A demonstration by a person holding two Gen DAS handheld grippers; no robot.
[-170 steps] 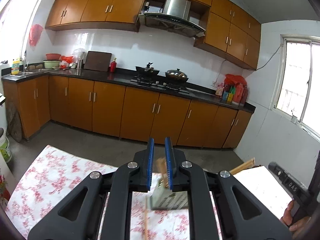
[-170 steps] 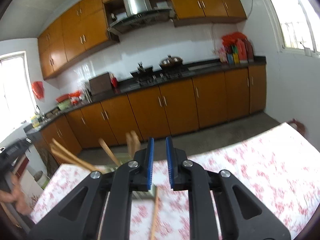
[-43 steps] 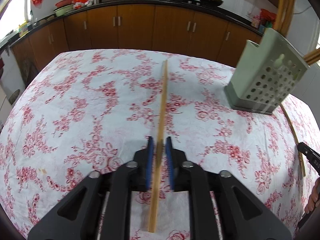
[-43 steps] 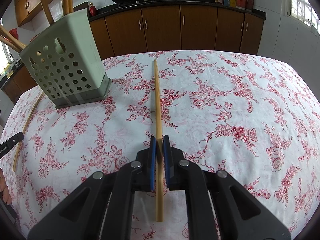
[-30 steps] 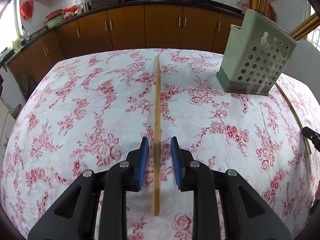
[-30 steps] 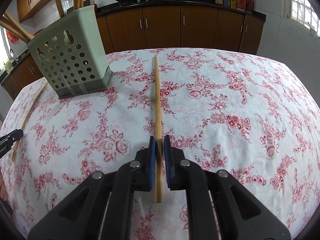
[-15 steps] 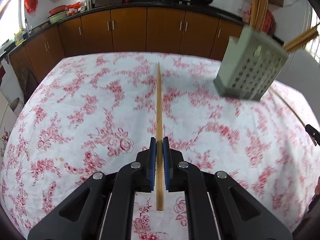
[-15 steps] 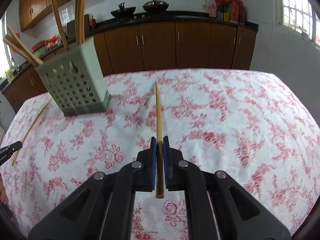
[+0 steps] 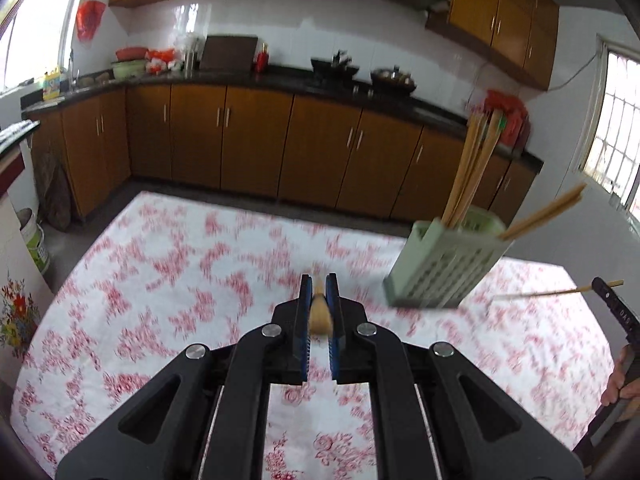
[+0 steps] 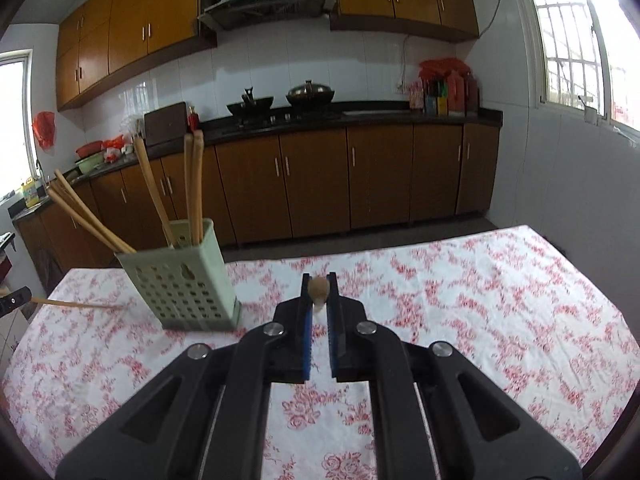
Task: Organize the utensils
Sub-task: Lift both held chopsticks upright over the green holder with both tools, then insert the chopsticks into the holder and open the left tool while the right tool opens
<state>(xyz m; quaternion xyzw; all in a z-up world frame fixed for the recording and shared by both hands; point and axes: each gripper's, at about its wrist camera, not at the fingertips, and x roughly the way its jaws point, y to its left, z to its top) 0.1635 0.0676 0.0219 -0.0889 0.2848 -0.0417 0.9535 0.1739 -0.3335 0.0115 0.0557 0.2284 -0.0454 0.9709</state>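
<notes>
Each gripper, left gripper point(image 9: 319, 292) and right gripper point(image 10: 319, 288), pinches a chopstick point(image 10: 318, 289) end-on, while the holder point(image 10: 182, 280) stands nearer the right gripper, toward the worktop's far edge.

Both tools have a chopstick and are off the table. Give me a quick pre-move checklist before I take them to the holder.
1. Left tool shut on chopstick: ok.
2. Right tool shut on its chopstick: ok.
3. Green holder upright on the tablecloth: ok.
4. Free room in the holder among the chopsticks already standing in it: cannot tell.
5. Held chopsticks clear of the table: ok.
6. Which compartment is open: cannot tell.
</notes>
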